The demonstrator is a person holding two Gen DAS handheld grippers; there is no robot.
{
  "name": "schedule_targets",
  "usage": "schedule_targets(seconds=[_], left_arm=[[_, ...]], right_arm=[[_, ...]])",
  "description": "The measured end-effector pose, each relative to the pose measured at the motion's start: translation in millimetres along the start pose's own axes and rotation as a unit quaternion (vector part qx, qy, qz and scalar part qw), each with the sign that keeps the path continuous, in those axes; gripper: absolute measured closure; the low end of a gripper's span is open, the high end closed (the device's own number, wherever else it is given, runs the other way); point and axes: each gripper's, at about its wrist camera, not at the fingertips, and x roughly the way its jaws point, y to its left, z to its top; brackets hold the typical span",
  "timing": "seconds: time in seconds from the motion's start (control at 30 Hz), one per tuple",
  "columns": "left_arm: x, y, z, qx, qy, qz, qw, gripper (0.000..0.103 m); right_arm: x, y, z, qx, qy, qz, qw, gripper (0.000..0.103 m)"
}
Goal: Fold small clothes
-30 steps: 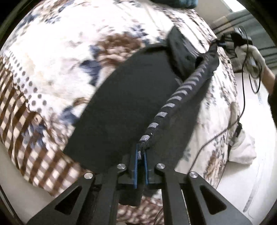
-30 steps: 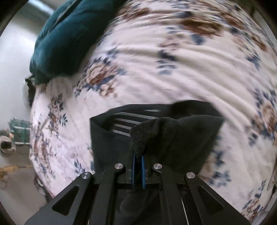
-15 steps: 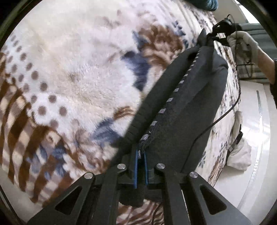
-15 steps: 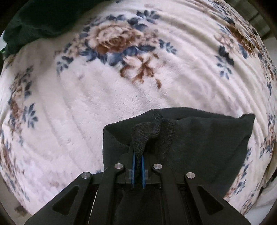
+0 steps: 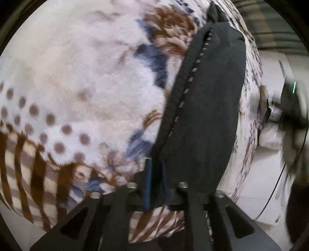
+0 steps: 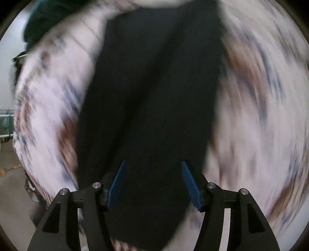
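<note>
A black garment [image 5: 208,100] with a ribbed hem and a row of grey stitches lies folded in a long strip on the floral blanket [image 5: 87,77]. My left gripper [image 5: 155,173] sits at its near end, jaws a little apart, with the hem's corner between the blue pads. In the right wrist view, which is blurred by motion, the same black garment [image 6: 154,92] lies flat ahead, and my right gripper [image 6: 153,181] is wide open and empty over its near end.
The blanket has a brown striped border [image 5: 29,173] at the near edge. A dark teal cloth [image 6: 48,15] lies at the far left of the bed. Beyond the bed's right edge are a white floor and a blurred dark shape [image 5: 293,119].
My right gripper has let go of the garment, opened wide and swung away fast. The garment now lies flat on the blanket. My left gripper's jaws have parted slightly.
</note>
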Motion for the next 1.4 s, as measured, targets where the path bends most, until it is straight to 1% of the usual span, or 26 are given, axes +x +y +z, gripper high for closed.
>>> schedule_targets(seconds=[0.03,0.1,0.17,0.2,0.23,0.27,0.3,0.33,0.37,0.5,0.53,0.57,0.6,0.63,0.7,0.8,0.93,1.07,1.13,1.17,1.2,1.23,1.27,1.33,1.37,1.4], left_arm=[[1.3,-1.8,2.1,0.004,0.001,0.001,1.0000,0.066],[5.4,-8.3,5.0,0.018,-0.002,0.012,0.9998,0.053],[13.6,-15.2,6.3,0.024,0.001,0.016,0.9996,0.054],[15.2,-18.7,6.2,0.025,-0.003,0.030,0.9992,0.057],[17.2,-21.3,4.9,0.026,-0.010,0.044,0.9987,0.087],[20.3,-21.6,3.8,0.028,-0.007,0.051,0.9983,0.097],[23.0,-19.9,2.1,0.027,-0.004,0.062,0.9977,0.097],[22.6,-16.0,0.4,0.023,-0.005,0.064,0.9977,0.097],[21.2,-17.0,0.0,0.021,-0.003,0.066,0.9976,0.097],[5.8,-47.2,9.1,0.031,0.012,0.089,0.9954,0.092],[-2.5,-54.0,11.7,0.031,0.008,0.094,0.9951,0.084],[-16.5,-64.3,17.3,0.030,-0.005,0.092,0.9953,0.079],[-28.6,-71.1,24.5,0.032,-0.023,0.081,0.9960,0.065],[-38.3,-79.0,33.3,0.032,-0.040,0.074,0.9960,0.051],[-54.0,-94.6,57.4,0.034,-0.077,0.052,0.9951,0.048],[-54.2,-126.9,125.4,0.052,-0.115,0.019,0.9918,0.048],[-31.0,-168.8,225.4,0.082,-0.143,0.004,0.9863,0.048],[11.3,-203.1,320.8,0.106,-0.123,-0.007,0.9867,0.048],[40.4,-215.3,364.0,0.131,-0.106,0.025,0.9853,0.048],[52.3,-217.2,374.5,0.142,-0.098,0.034,0.9844,0.050],[67.5,-218.1,387.0,0.155,-0.095,0.046,0.9823,0.061],[73.6,-218.5,394.0,0.165,-0.093,0.053,0.9805,0.095],[76.4,-216.5,396.6,0.172,-0.087,0.056,0.9796,0.094],[72.7,-208.5,398.5,0.172,-0.090,0.039,0.9802,0.094],[66.5,-203.5,397.7,0.165,-0.095,0.025,0.9814,0.094],[62.2,-200.3,396.7,0.162,-0.095,0.017,0.9820,0.095]], right_arm=[[9.7,-8.6,-22.5,0.016,0.014,0.005,1.000,0.041],[41.3,-32.4,-87.6,0.061,0.058,0.030,0.996,0.041],[70.5,-49.0,-137.6,0.095,0.087,0.059,0.990,0.041],[79.4,-52.3,-150.8,0.105,0.091,0.072,0.988,0.041],[87.4,-54.9,-162.0,0.112,0.093,0.086,0.986,0.042],[93.3,-56.3,-172.6,0.115,0.088,0.099,0.984,0.061],[93.8,-57.0,-181.2,0.117,0.069,0.110,0.985,0.090],[92.8,-58.1,-190.7,0.117,0.052,0.117,0.985,0.091],[93.6,-57.4,-194.4,0.111,0.054,0.112,0.986,0.093],[85.4,-60.6,-198.8,0.081,0.055,0.094,0.991,0.090],[81.1,-55.2,-192.5,0.066,0.057,0.092,0.992,0.087],[74.8,-54.2,-189.0,0.051,0.060,0.093,0.993,0.074],[66.6,-54.0,-183.4,0.045,0.063,0.095,0.992,0.058],[57.5,-56.8,-179.3,0.045,0.060,0.103,0.992,0.053],[29.3,-66.9,-164.2,0.056,0.030,0.124,0.990,0.050],[-6.3,-78.8,-125.1,0.058,-0.015,0.115,0.992,0.048],[-43.3,-107.3,-39.6,0.084,-0.084,0.098,0.988,0.044],[-67.7,-137.8,49.4,0.116,-0.130,0.087,0.981,0.044],[-74.0,-148.0,98.6,0.132,-0.146,0.094,0.976,0.044],[-72.4,-150.8,127.6,0.139,-0.152,0.097,0.974,0.044],[-68.8,-151.0,144.8,0.146,-0.155,0.096,0.972,0.044],[-62.4,-151.2,162.0,0.152,-0.155,0.099,0.971,0.044],[-58.4,-158.7,178.9,0.160,-0.153,0.113,0.968,0.044],[-41.9,-171.0,198.4,0.180,-0.148,0.158,0.960,0.051],[-35.5,-169.8,203.4,0.190,-0.154,0.177,0.953,0.073],[-34.7,-173.4,205.1,0.195,-0.159,0.183,0.950,0.086]])
